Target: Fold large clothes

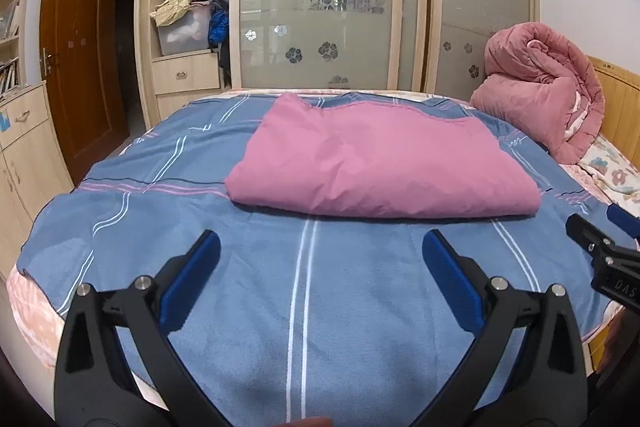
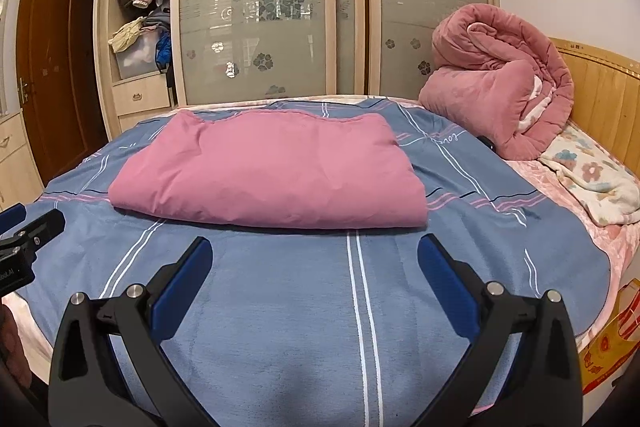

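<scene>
Both grippers hang over the near part of the bed, short of the pink cloth point(image 1: 380, 163): the left gripper point(image 1: 320, 251) has its jaws spread wide with nothing between them, and the right gripper point(image 2: 314, 255) is likewise spread and empty. That pink cloth, the thing to be folded, lies on the blue striped blanket point(image 1: 304, 307) as a broad, already doubled slab, its rounded folded edge facing the grippers and its looser, wavy edges on the far side. Well to the right of the cloth sits a rolled pink quilt point(image 2: 500, 79) (not part of the job, by the look of it). I judge this a pause between folds, or near the end; another fold would call for reaching forward to pinch the cloth's corners.
</scene>
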Available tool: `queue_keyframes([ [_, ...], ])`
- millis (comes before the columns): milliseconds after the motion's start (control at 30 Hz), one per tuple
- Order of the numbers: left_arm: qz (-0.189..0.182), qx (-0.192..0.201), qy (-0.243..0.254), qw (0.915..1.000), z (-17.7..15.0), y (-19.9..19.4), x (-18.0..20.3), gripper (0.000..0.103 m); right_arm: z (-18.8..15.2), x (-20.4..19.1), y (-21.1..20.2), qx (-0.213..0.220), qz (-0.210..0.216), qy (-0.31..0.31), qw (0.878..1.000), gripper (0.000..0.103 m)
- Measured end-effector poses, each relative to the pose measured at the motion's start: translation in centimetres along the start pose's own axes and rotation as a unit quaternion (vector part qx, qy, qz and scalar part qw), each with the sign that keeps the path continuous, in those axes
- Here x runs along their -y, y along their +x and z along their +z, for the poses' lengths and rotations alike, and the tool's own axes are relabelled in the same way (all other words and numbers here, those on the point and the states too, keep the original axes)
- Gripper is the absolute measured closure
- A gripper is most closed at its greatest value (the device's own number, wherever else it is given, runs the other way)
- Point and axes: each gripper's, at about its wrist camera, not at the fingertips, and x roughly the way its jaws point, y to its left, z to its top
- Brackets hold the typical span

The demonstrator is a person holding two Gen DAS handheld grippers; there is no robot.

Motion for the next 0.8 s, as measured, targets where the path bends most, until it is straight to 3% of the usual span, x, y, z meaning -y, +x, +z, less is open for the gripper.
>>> queue_keyframes([
  [800,-0.002,0.001,0.015,0.9999,-0.33,-0.24,0.39,0.002,0.02,-0.3,0.23,-0.003,0.001,-0.004,1.0,0.001],
])
